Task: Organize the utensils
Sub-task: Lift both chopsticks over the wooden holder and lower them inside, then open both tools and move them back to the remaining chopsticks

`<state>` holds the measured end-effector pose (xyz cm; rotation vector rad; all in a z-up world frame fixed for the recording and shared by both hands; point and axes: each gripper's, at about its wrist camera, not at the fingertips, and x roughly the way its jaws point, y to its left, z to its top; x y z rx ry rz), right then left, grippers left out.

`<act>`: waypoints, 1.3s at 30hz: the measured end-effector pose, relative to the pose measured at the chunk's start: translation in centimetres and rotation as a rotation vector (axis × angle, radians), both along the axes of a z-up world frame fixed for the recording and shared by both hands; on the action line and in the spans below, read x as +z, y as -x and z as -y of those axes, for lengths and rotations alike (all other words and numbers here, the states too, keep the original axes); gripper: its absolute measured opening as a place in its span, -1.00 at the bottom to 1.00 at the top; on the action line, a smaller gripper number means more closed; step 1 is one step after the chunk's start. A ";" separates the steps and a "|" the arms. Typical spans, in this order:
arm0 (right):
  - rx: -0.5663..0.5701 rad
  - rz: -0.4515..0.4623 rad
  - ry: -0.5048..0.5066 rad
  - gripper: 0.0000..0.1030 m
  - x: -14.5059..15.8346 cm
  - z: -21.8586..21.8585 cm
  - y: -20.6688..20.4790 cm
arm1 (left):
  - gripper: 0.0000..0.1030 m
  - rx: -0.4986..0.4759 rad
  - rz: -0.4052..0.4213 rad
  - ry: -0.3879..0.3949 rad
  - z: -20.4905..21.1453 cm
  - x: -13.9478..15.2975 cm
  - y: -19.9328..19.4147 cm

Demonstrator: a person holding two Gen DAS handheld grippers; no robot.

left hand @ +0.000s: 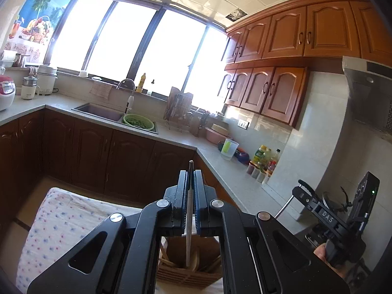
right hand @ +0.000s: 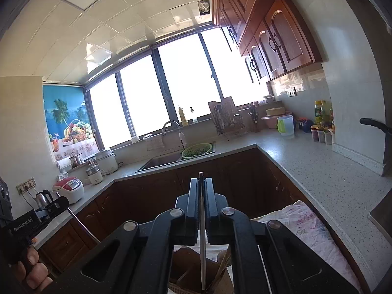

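Observation:
My left gripper (left hand: pixel 190 174) is shut on a thin silvery chopstick (left hand: pixel 188 232) with a dark upper end. The stick runs down from the fingertips into a wooden slatted utensil holder (left hand: pixel 171 275) just below. My right gripper (right hand: pixel 201 181) is shut on a second pale chopstick (right hand: pixel 202 245), which also hangs down towards the same holder (right hand: pixel 186 267). Brown wooden utensils (right hand: pixel 223 264) lean inside the holder. Both grippers point nearly level across the kitchen. The holder stands on a floral cloth (left hand: pixel 61 227).
An L-shaped speckled counter (right hand: pixel 318 171) carries a sink (left hand: pixel 100 112), a green colander (left hand: pixel 138 121), a dish rack (left hand: pixel 177 112), a clear pitcher (left hand: pixel 229 149), bottles (left hand: pixel 263 161) and a rice cooker (right hand: pixel 69 187). Dark cabinets stand below. A hand (right hand: pixel 31 269) grips the other device.

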<state>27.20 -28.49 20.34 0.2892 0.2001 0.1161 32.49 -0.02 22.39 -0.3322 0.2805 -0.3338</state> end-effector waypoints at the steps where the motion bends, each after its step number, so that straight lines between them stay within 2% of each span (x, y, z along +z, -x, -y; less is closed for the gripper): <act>1: -0.003 -0.003 -0.002 -0.92 -0.4 -0.1 -0.5 | -0.93 0.013 -0.011 0.005 0.1 -0.6 -0.6; 5: -0.013 -0.016 0.003 -0.92 -2.8 -0.4 -1.5 | -0.93 0.024 -0.058 0.005 1.0 -3.8 -2.4; 10: -0.005 -0.034 0.008 -0.92 -6.1 -0.8 -1.6 | -0.93 0.018 -0.111 -0.015 1.6 -7.4 -2.7; 17: 0.003 -0.096 0.007 -0.92 -9.7 -0.6 -1.8 | -0.91 -0.017 -0.168 -0.052 2.0 -10.4 -2.9; 22: 0.012 -0.113 0.020 -0.92 -10.4 -0.7 -1.5 | -0.90 -0.030 -0.160 -0.107 2.6 -10.4 -2.6; 30: 0.021 -0.141 0.001 -0.91 -10.0 -0.6 -1.9 | -0.90 -0.049 -0.180 -0.136 2.9 -9.9 -3.0; 34: 0.030 -0.153 -0.020 -0.77 -9.9 -0.4 -1.7 | -0.81 -0.045 -0.187 -0.129 2.7 -9.6 -2.6; 35: 0.030 -0.153 -0.031 -0.73 -9.8 -0.3 -1.5 | -0.64 -0.044 -0.184 -0.121 2.5 -9.4 -2.4; 36: 0.033 -0.153 -0.046 -0.58 -9.7 0.0 -1.3 | -0.47 -0.044 -0.178 -0.112 2.3 -9.2 -2.1; 37: 0.038 -0.147 -0.064 -0.30 -9.5 0.2 -1.0 | -0.40 -0.040 -0.172 -0.105 2.2 -9.0 -1.7; 39: 0.035 -0.131 -0.090 -0.05 -9.2 0.7 -0.1 | -0.31 -0.034 -0.161 -0.089 1.6 -8.7 -0.8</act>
